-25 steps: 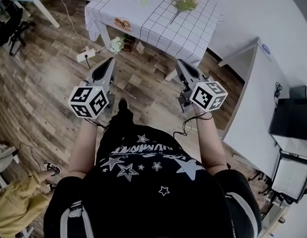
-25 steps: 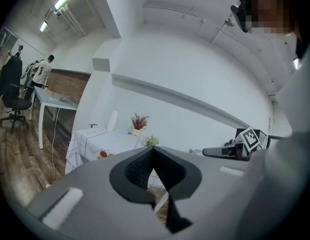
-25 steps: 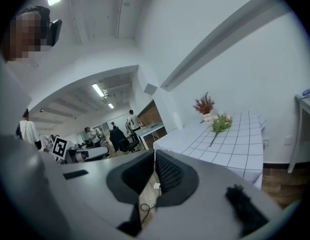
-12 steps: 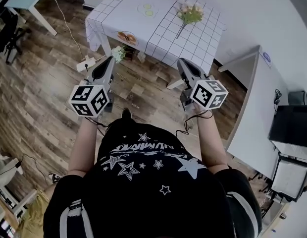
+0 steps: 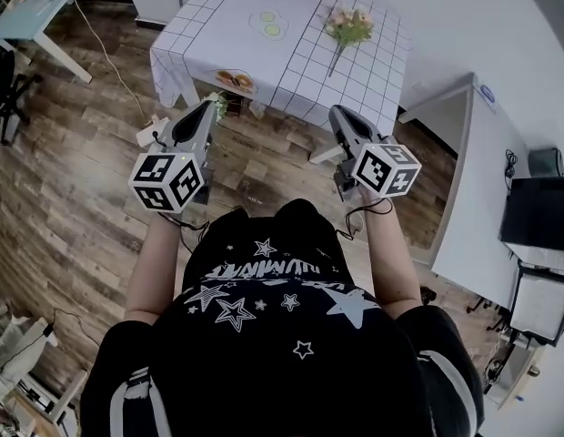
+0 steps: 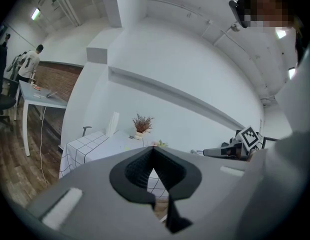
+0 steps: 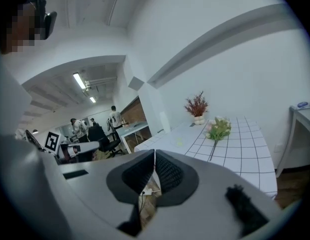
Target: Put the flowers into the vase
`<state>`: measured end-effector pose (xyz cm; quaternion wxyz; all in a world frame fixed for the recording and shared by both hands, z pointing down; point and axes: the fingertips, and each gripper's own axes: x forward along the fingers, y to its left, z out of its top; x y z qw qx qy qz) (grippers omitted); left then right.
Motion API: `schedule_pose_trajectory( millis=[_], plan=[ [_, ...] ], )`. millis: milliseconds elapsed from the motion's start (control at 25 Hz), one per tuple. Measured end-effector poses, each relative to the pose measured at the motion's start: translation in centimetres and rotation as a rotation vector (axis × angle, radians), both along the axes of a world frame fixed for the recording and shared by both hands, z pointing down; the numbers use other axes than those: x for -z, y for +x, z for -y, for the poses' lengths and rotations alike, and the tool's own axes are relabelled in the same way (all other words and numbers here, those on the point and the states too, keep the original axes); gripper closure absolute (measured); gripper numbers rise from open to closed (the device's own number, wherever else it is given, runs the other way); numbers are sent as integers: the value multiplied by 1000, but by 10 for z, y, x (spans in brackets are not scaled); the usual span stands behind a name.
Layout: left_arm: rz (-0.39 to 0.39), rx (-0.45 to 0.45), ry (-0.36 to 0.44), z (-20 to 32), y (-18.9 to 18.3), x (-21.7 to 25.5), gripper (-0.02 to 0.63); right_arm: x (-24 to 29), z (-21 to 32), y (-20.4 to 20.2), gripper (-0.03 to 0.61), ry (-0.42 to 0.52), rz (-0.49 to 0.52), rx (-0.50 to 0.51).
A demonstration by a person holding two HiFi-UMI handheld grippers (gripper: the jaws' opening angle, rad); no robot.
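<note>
1. You're in the approach step. The flowers (image 5: 347, 27) lie untouched near the right edge of the table (image 5: 300, 71), well ahead of you.
2. Your left gripper (image 5: 206, 107) and right gripper (image 5: 339, 113) are both closed tight on nothing.
3. Next, I judge, you reach the table, open one gripper and take the stems.
4. Since a second ago the table has come closer, and the flowers haven't shifted.

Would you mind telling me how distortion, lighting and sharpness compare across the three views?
Head view: evenly lit, sharp, the checked table only mildly bowed. Left gripper view: heavy fisheye, dark round border, the left gripper soft up close. Right gripper view: same border, ceiling lights flare, flowers look fairly crisp.
</note>
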<state>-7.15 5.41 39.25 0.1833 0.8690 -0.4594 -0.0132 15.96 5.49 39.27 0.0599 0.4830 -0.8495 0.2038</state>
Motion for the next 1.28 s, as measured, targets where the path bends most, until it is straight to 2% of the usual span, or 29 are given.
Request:
schedule_pose_trajectory(
  millis=[120,280,520,1000,1280],
  plan=[
    [-12,-5,-15,6,-2,-4,604,-9,1,7,563,-25,-31,-13],
    [-6,-14,-36,15,-2,-12,604,-18,10,19,563,-59,15,-66],
    [10,-13,-49,36,2,-18,604,-32,32,36,563,-80,18,-89],
    [41,-29,-46,127,38,-11,604,-18,140,83,563,-31,64,-170],
    [56,-51,-54,185,67,-15,604,-46,191,114,563,-120,91,-208]
  ],
)
